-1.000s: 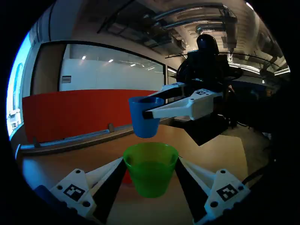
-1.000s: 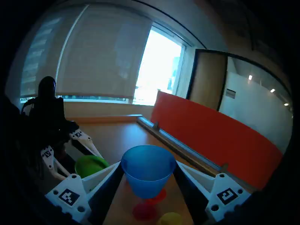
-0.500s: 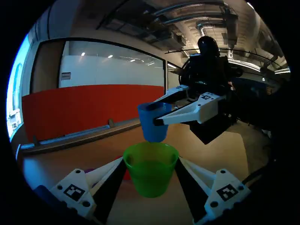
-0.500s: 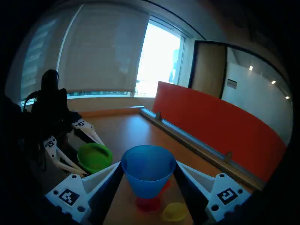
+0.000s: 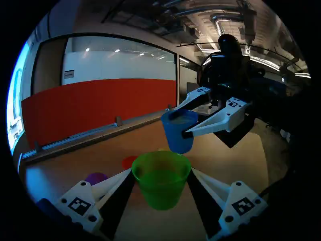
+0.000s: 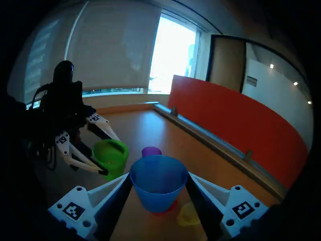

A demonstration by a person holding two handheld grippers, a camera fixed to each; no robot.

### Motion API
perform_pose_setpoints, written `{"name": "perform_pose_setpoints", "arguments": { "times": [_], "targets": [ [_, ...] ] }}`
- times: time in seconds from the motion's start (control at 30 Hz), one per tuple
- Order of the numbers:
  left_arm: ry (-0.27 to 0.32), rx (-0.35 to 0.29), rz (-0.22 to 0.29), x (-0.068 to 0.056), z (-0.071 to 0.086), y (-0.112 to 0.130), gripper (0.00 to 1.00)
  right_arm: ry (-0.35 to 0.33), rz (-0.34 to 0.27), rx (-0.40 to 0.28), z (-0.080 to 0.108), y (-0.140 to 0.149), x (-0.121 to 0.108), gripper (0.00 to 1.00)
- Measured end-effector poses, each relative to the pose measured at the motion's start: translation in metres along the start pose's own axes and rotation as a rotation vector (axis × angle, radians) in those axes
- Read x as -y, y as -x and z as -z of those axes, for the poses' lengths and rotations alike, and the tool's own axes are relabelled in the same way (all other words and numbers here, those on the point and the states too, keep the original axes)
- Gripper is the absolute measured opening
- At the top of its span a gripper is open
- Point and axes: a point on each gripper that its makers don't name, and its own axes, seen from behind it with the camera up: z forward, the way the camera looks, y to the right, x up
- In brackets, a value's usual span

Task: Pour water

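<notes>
This is an office room with a long red partition (image 5: pixel 100 104) along the far edge of a wide wooden table (image 6: pixel 148 128). A bright window (image 6: pixel 174 56), partly covered by a pale blind (image 6: pixel 108 48), fills the wall at one end. Bare pipes and ducts (image 5: pixel 216 16) run across the ceiling.

Over the table a person holds two grippers facing each other. The left gripper (image 5: pixel 160 172) has its white fingers pressed against both sides of a green cup (image 5: pixel 161 186), gripping it upright just below the rim. From the right gripper view, this cup (image 6: pixel 110 156) sits to the left, between the far gripper's fingers. The right gripper (image 6: pixel 159 176) is clamped the same way on a blue cup (image 6: pixel 158 190), also upright. From the left gripper view, the blue cup (image 5: pixel 174 136) hangs just beyond the green one and a little to its right. The two are near each other but not touching. I cannot tell whether either cup holds water.

Three smaller cups sit on the tabletop: a purple one (image 6: pixel 151 151) beyond the blue cup, a yellow one (image 6: pixel 187 214) near the right gripper's right finger, and a red one (image 5: pixel 129 162) between them, partly hidden under the blue cup in the right gripper view.
</notes>
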Motion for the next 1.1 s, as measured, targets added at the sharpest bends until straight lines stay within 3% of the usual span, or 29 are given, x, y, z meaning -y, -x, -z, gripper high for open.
{"name": "perform_pose_setpoints", "arguments": {
  "times": [0.5, 1.1],
  "targets": [
    [0.011, 0.113, -0.038, 0.002, -0.014, 0.032, 0.86, -0.058, -0.018, 0.088, -0.001, 0.047, 0.016, 0.92],
    [0.023, 0.204, -0.034, 0.002, -0.025, 0.062, 0.85, -0.113, -0.031, 0.133, -0.002, 0.079, 0.036, 0.92]
  ]
}}
